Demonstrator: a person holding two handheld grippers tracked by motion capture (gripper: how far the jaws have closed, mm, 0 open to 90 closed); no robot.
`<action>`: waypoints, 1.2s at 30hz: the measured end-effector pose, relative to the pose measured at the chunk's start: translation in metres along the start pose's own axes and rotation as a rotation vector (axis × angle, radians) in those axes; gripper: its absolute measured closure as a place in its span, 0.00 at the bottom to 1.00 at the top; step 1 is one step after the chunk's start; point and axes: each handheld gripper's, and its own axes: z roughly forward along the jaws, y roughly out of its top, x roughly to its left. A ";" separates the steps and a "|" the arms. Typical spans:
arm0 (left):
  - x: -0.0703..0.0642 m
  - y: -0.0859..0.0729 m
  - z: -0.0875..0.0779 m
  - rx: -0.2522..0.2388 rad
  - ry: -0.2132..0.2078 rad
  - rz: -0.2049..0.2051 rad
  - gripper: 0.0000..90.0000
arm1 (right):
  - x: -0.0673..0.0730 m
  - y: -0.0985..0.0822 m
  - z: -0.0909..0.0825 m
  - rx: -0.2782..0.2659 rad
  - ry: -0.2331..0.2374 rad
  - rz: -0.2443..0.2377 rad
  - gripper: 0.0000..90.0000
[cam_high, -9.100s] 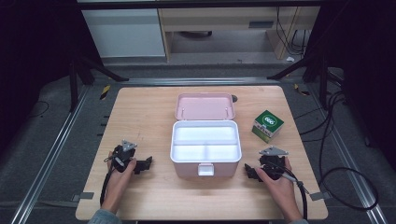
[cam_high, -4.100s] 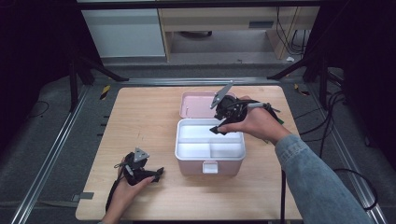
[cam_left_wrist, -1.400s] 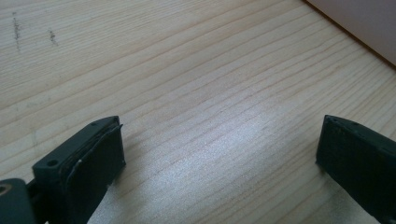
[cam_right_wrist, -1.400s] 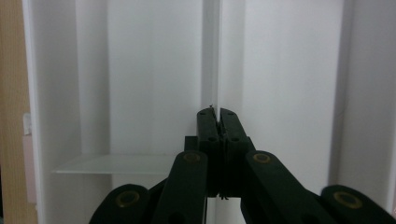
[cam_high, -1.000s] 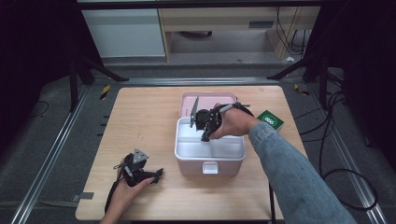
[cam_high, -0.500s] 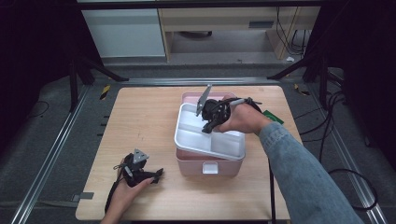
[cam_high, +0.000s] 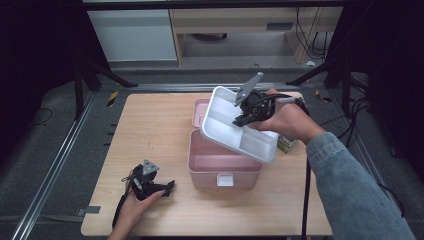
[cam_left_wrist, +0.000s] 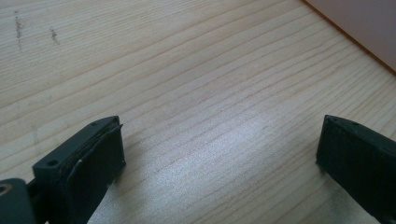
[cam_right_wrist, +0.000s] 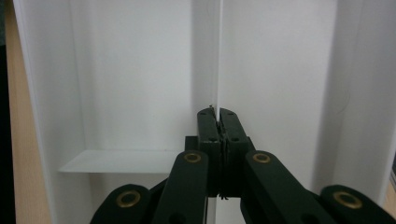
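One white divided tray (cam_high: 239, 131), lifted clear of its pink box (cam_high: 224, 161).
Right gripper (cam_high: 248, 111) clamped on the tray's thin inner partition (cam_right_wrist: 219, 56) (jaws pinched tight either side), tray tilted above the box's open top. Left gripper (cam_high: 159, 186) rests on the wooden table (cam_left_wrist: 196, 93), jaws spread wide, nothing between them.
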 end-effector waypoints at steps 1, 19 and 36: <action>0.000 0.000 0.000 0.000 0.000 0.000 0.00 | -0.002 -0.006 -0.007 0.000 -0.016 0.016 1.00; 0.000 0.000 0.000 0.000 0.000 0.000 0.00 | -0.002 -0.108 -0.057 0.004 -0.117 0.171 1.00; 0.000 0.000 0.000 0.001 0.001 0.000 0.00 | 0.025 -0.186 -0.041 0.069 -0.098 0.273 1.00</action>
